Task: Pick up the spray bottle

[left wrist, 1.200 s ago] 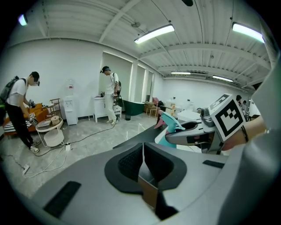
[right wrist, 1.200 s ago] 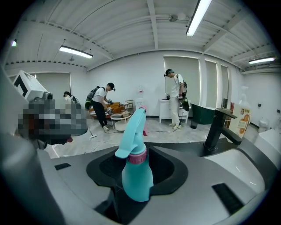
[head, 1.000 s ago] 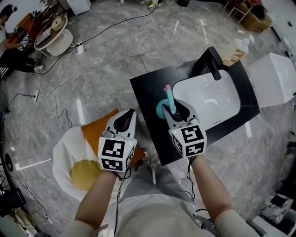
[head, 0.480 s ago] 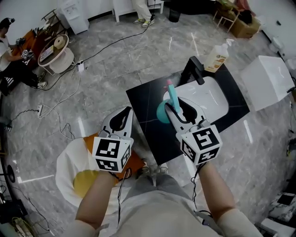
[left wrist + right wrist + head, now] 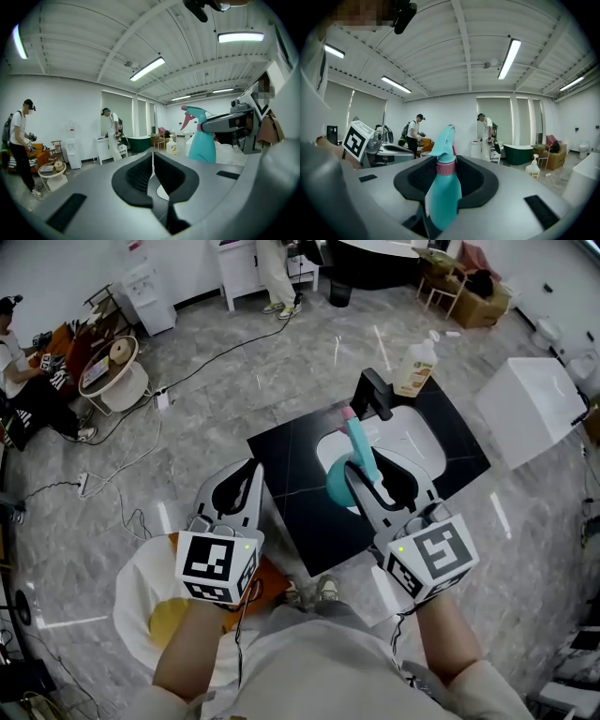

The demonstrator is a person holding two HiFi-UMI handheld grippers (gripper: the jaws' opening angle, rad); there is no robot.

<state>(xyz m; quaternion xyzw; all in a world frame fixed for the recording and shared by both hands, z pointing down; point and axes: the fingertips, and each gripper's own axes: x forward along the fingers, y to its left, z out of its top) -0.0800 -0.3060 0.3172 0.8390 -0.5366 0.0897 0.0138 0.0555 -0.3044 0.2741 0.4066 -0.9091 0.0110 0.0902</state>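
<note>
**Legible markings: none found**

No word, number or brand can be read in any view. The white marker cube (image 5: 217, 563) on the left gripper (image 5: 251, 470) carries black-and-white square code patterns on its faces. These are coded blocks, not characters. The second white marker cube (image 5: 433, 556), on the right gripper (image 5: 373, 465), carries patterns of the same kind. The pale plastic pump bottle (image 5: 424, 351) at the far edge of the black countertop (image 5: 291, 474) bears an orange-brown label (image 5: 411, 371). Its print is too small to make out.
</note>
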